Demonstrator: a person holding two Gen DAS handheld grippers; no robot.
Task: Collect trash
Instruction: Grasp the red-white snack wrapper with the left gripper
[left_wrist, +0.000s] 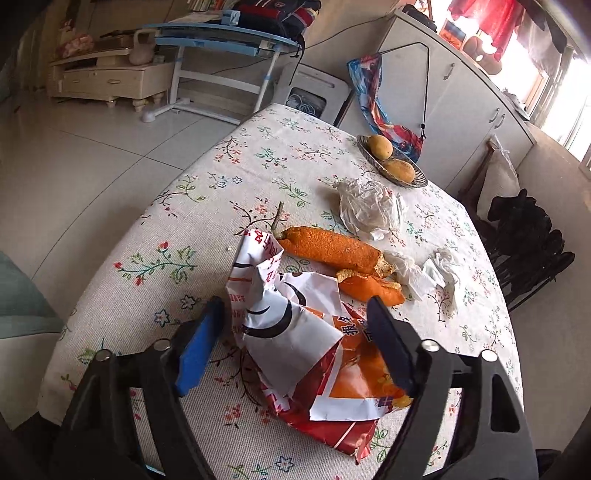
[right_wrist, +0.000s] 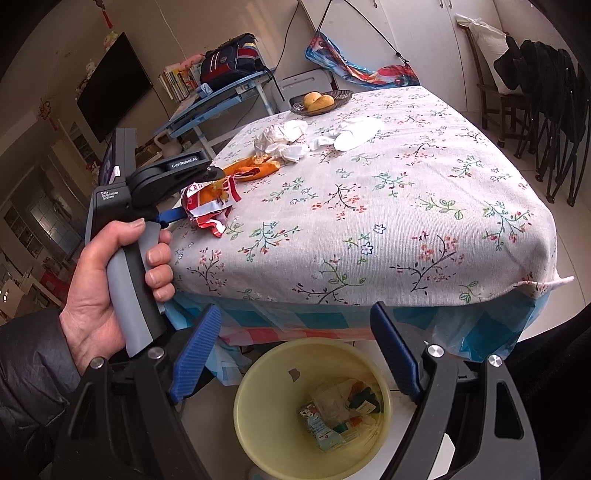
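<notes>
A crumpled red, orange and white snack wrapper (left_wrist: 295, 339) lies on the floral tablecloth (left_wrist: 192, 221), between the open fingers of my left gripper (left_wrist: 295, 332). Behind it lie orange peels (left_wrist: 332, 251), crumpled white tissues (left_wrist: 432, 273) and a clear plastic wrap (left_wrist: 369, 210). In the right wrist view my left gripper (right_wrist: 199, 184) sits at the wrapper (right_wrist: 210, 206) near the table's left edge. My right gripper (right_wrist: 295, 350) is open and empty, held over a yellow trash bin (right_wrist: 258, 424) on the floor in front of the table. The bin holds some wrappers (right_wrist: 340, 413).
A metal dish of yellow fruit (left_wrist: 395, 162) stands at the table's far side, also in the right wrist view (right_wrist: 319, 100). Dark chairs (right_wrist: 546, 110) stand to the right. A blue desk (left_wrist: 221, 40) stands behind the table.
</notes>
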